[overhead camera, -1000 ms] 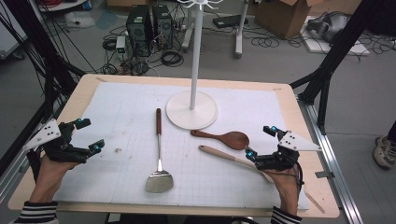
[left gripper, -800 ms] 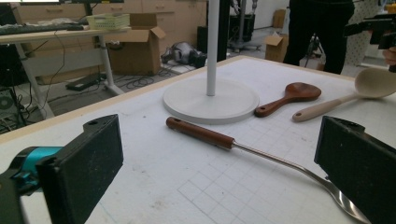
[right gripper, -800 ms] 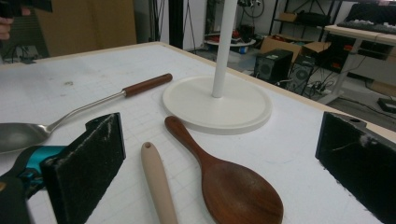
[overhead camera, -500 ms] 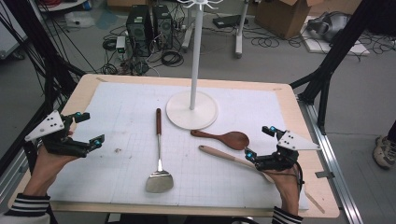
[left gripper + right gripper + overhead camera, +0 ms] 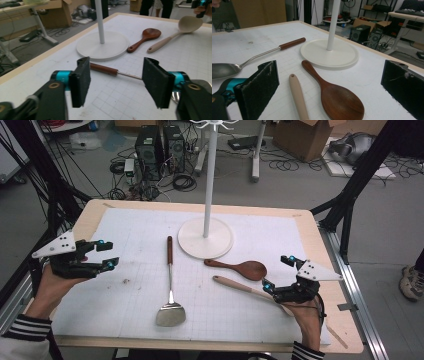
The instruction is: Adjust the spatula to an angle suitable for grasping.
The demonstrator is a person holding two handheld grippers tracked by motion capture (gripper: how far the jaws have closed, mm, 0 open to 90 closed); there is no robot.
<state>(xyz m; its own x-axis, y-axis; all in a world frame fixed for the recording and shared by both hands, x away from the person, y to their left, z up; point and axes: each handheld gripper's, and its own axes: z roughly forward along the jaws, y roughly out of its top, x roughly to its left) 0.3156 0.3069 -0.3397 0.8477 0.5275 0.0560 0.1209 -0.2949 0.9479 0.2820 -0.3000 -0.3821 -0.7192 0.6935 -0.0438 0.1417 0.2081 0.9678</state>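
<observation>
**Both grippers off the utensils**

My left gripper (image 5: pixel 102 254) hangs over the counter's (image 5: pixel 310 232) left edge; its jaws have just been closing partway and stand apart with nothing between them. The metal spatula (image 5: pixel 170 290) lies ahead of it, near the white stand (image 5: pixel 206 237). My right gripper (image 5: pixel 277 272) has its jaws wide apart, beside the pale spoon (image 5: pixel 240 286) and dark wooden spoon (image 5: pixel 240 267).

Bare mat lay open between the left tongs (image 5: pixel 106 254) and the spatula (image 5: pixel 170 285) along the table (image 5: pixel 95 215). Behind the spatula's handle stood the white stand (image 5: pixel 205 237). Before the right tongs (image 5: pixel 276 272), the dark wooden spoon (image 5: pixel 240 268) and pale ladle (image 5: pixel 245 288) lay close together.
</observation>
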